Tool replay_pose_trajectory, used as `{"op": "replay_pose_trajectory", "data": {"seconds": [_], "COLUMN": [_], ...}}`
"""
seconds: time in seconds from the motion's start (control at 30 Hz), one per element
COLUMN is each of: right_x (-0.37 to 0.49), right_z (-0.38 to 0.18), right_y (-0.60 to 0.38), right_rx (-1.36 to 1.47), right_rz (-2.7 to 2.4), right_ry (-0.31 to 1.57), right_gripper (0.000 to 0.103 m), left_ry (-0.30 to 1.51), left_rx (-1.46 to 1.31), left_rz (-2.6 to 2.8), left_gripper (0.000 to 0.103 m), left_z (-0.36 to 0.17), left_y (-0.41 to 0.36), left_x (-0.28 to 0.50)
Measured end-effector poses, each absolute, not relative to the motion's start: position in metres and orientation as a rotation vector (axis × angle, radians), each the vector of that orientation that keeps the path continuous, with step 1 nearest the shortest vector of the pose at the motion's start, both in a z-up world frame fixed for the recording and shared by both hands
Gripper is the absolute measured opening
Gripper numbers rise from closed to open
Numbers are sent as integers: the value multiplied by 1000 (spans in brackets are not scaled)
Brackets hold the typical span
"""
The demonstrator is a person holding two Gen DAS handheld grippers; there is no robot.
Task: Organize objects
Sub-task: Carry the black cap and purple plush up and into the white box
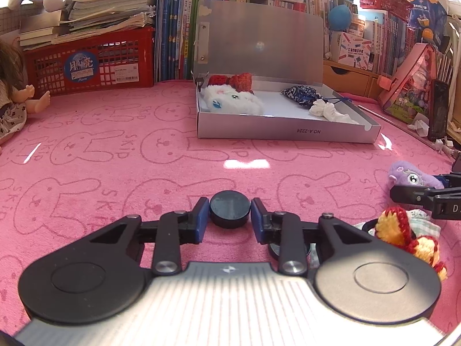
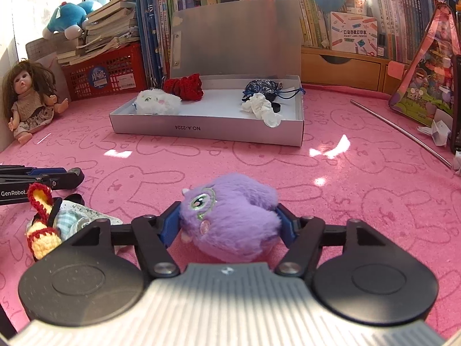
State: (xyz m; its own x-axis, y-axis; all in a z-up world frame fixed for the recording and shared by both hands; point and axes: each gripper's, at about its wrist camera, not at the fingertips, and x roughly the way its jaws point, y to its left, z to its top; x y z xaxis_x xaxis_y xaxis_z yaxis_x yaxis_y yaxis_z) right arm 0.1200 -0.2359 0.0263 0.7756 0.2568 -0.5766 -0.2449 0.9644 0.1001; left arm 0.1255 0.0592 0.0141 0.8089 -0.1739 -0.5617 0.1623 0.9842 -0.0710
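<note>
My left gripper (image 1: 229, 216) has its blue pads on both sides of a black round disc (image 1: 229, 208) that rests on the pink cloth; the jaws touch or nearly touch it. My right gripper (image 2: 229, 220) is shut on a purple plush toy (image 2: 230, 216), low over the cloth; it also shows in the left wrist view (image 1: 412, 176). An open silver box (image 2: 207, 131) stands ahead, holding a white plush (image 2: 157, 102), a red knit piece (image 2: 184, 86), a blue patterned pouch (image 2: 263, 88) and a white crumpled cloth (image 2: 262, 109).
A yellow-red knit piece (image 1: 403, 233) on a checked cloth (image 2: 69, 219) lies between the grippers. A doll (image 2: 27, 95) sits far left, a red basket (image 1: 92, 63) with books behind. A metal rod (image 2: 400, 129) and pink toy package (image 2: 426, 83) are at right.
</note>
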Motion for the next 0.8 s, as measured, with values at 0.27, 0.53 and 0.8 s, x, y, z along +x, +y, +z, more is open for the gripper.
{"op": "replay_pose_trajectory", "data": {"seconds": [0.27,0.53,0.8], "right_x": [122,135,154], "right_z": [38,56,70], "right_y": [-238,-239,-237], "right_rx": [41,48,38], "right_rz": [282,268,269], "right_ry": [613,590,584], "right_gripper": [67,67,67], "left_ry": [581,556,537], "left_rx": [-15,-14,-27], "left_rz": [-193,-214,-236], "left_gripper": [37,37,37], "left_z": [25,44,61], "left_y": [55,51,48], "left_x": [128,143,164]}}
